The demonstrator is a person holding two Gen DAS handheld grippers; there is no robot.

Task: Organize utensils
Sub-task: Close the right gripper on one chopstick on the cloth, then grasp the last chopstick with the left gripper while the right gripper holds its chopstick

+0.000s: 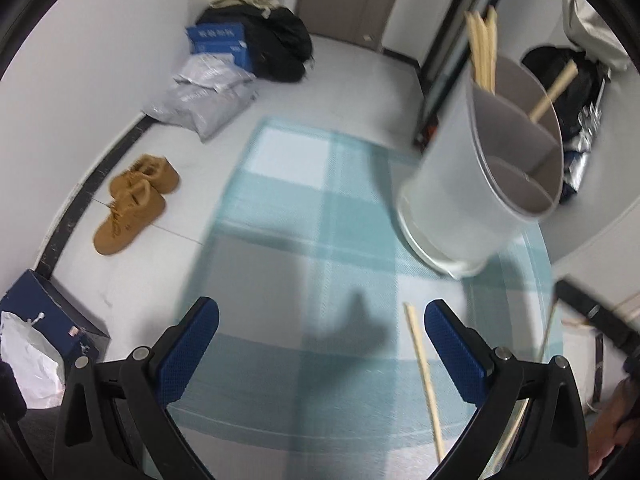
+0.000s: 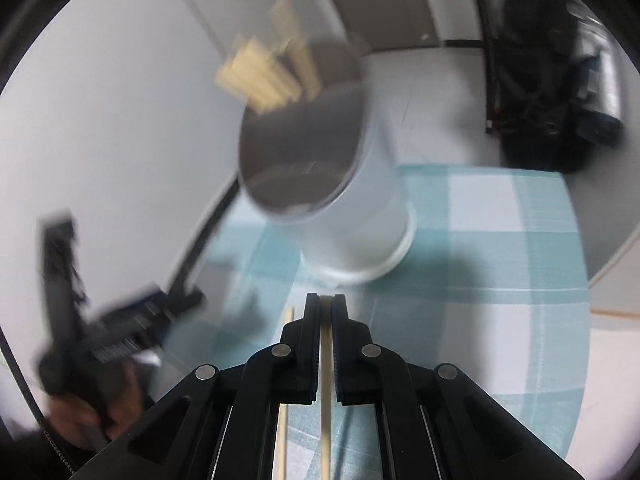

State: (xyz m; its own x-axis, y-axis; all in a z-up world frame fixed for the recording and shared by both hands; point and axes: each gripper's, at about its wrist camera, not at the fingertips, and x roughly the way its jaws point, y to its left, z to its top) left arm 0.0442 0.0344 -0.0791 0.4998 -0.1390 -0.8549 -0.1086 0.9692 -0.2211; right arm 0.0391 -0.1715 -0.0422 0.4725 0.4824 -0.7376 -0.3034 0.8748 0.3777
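My right gripper (image 2: 326, 305) has its fingers (image 2: 313, 344) clamped on one pale wooden chopstick (image 2: 326, 364), which runs lengthwise between the pads with its tip just poking out at the front. A second chopstick (image 2: 285, 376) lies just left of the fingers in the right wrist view; can't tell if it touches them.

My left gripper (image 1: 322, 344) has blue-padded fingers (image 1: 188, 354) spread wide apart, nothing between them. It hangs over the surface (image 1: 304, 216), which carries a teal and white checked cloth. In the left wrist view a loose chopstick (image 1: 425, 376) sits beside the right-hand finger, just inside it, angled down toward the bottom edge.

The utensil holder (image 1: 480, 184) is a white round container with a grey inside and divider walls, standing on the cloth, up and to the right of the left gripper. Several chopsticks (image 1: 482, 54) stand in its far compartment, one more (image 1: 554, 94) leans in the next one, and the near compartment looks bare. In the right wrist view the holder (image 2: 348, 216) is straight ahead of the clamped fingers, blurred.

A hand holding the other gripper handle (image 2: 92, 396) shows at lower left in the right view, also blurred.

Off the surface: brown shoes (image 1: 134, 202) on the floor, a blue box (image 1: 220, 44), grey bags (image 1: 204, 96).
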